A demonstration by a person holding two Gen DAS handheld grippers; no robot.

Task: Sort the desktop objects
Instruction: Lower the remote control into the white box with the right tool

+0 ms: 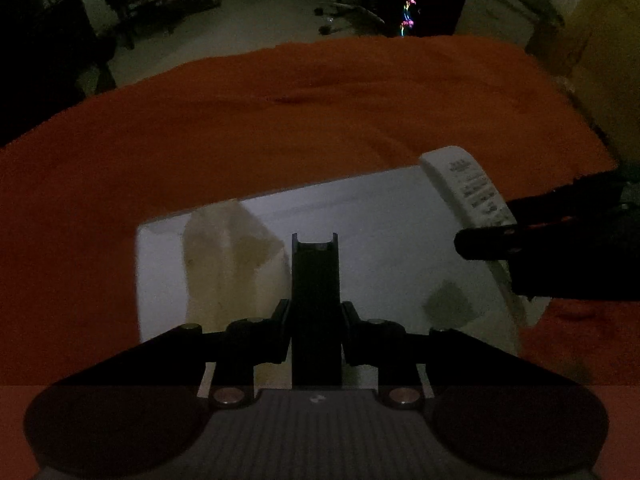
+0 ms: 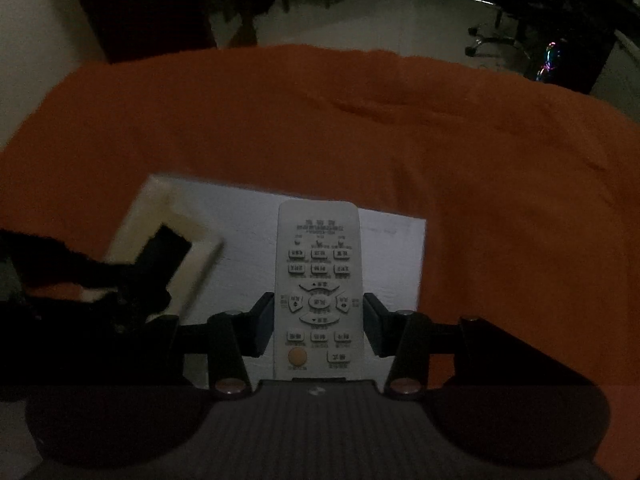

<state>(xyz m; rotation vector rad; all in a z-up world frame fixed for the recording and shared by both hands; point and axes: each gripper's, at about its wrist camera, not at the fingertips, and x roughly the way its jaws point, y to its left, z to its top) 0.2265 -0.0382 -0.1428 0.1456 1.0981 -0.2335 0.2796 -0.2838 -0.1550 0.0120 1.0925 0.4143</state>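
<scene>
On the left, my left gripper [image 1: 315, 268] has its fingers pressed close on something thin and dark, but I cannot tell what it is. It sits over the flat white board [image 1: 360, 216] on the fuzzy orange cloth [image 1: 240, 120], beside a pale cream block [image 2: 160, 216]. On the right, my right gripper [image 2: 319, 316] pinches the long white remote with grey buttons [image 2: 318, 264] by its sides, near end first, so I think it can be lined up on the board.

Both wrist views close, angled down; sharing white board [image 1: 360, 216], orange cloth [image 2: 480, 140]
</scene>
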